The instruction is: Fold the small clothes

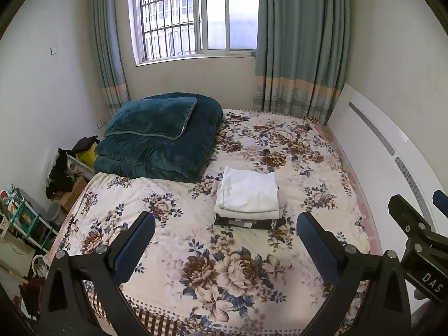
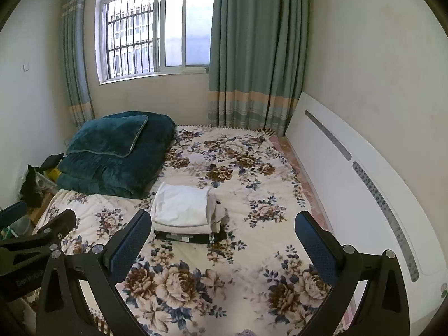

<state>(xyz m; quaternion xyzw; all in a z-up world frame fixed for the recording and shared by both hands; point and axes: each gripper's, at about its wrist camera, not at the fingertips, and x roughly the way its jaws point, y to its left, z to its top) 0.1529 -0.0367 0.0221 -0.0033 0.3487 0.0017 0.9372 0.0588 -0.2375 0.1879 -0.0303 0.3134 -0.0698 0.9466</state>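
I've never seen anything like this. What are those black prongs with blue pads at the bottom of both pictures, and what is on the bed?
Those prongs are hand-held grippers; a person carries one in each hand, and each has a wide-angle camera looking out between its jaws. One picture comes from the left gripper, the other from the right gripper. Both have their jaws spread open and hold nothing. On the floral bedspread sits a neat stack of folded clothes, white pieces over dark ones. Behind it lies a folded teal quilt with a matching pillow on top. The window and curtains are beyond.
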